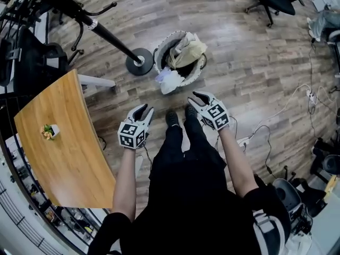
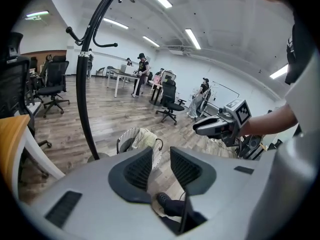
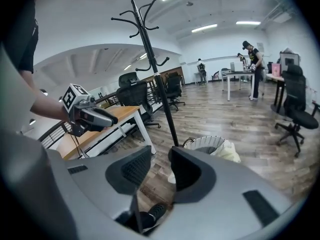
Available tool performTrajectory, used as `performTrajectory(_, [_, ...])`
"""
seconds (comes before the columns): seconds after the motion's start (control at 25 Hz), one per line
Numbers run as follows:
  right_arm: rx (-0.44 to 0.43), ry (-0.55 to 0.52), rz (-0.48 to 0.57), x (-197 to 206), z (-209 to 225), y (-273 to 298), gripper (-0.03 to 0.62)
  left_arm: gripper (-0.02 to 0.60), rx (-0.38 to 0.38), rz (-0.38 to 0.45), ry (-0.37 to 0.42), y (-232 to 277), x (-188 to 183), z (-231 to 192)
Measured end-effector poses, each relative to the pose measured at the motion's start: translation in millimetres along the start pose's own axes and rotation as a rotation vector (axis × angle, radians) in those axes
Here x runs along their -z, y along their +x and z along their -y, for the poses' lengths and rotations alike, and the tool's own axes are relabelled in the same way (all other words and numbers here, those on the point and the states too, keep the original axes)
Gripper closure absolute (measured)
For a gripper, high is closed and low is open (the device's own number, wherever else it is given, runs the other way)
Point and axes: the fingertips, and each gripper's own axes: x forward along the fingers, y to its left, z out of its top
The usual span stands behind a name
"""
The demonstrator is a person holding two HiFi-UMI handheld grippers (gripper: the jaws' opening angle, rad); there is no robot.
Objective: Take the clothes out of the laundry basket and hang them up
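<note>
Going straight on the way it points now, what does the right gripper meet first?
Probably the white garment hanging over the laundry basket rim; it shows between the open jaws of the right gripper. Depth is unclear, maybe the floor.

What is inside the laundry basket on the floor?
The laundry basket holds a beige garment; a white garment spills over its rim. Whatever lies beneath them is covered.
</note>
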Motion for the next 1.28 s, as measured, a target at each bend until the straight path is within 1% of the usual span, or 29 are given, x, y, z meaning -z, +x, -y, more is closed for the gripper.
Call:
performTrajectory(0.08, [-0.008,0.008,-0.010,8,7,6,0.459,0.465,-0.008,-0.017,-0.008,8,10,-3])
performTrajectory(0.16, [-0.019,0.007,-0.025,15,14,13,0.459,0.465,-0.026,-0.030,0.006,15,18,-7])
performTrajectory(0.2, [-0.024,0.004,-0.033,19,18,17,0.461,0.465,-0.038,-0.039,0.029,19,22,-8])
performTrajectory(0.28, [-0.030,-0.001,-0.051,28,28,25,0.461,0.465,-0.057,-0.071,0.099,28,30,-9])
performTrajectory(0.36, [-0.034,-0.001,-0.068,36,37,34,0.461,0.464,-0.059,-0.109,0.162,38,41,-10])
performTrajectory(0.4, [-0.039,0.002,-0.075,41,41,39,0.461,0.465,-0.056,-0.124,0.178,43,47,-10])
performTrajectory(0.48, [-0.047,0.011,-0.090,51,48,49,0.461,0.465,-0.049,-0.146,0.181,53,60,-13])
performTrajectory(0.72, [-0.061,0.023,-0.137,85,65,82,0.462,0.465,-0.053,-0.184,0.129,89,87,-34])
performTrajectory(0.96, [-0.071,-0.029,-0.199,115,78,113,0.462,0.465,-0.053,-0.230,0.206,124,124,-55])
performTrajectory(1.16, [-0.067,-0.033,-0.215,132,90,137,0.462,0.465,-0.043,-0.240,0.191,149,151,-71])
performTrajectory(1.28, [-0.065,-0.024,-0.213,139,93,151,0.462,0.465,-0.038,-0.260,0.187,160,165,-80])
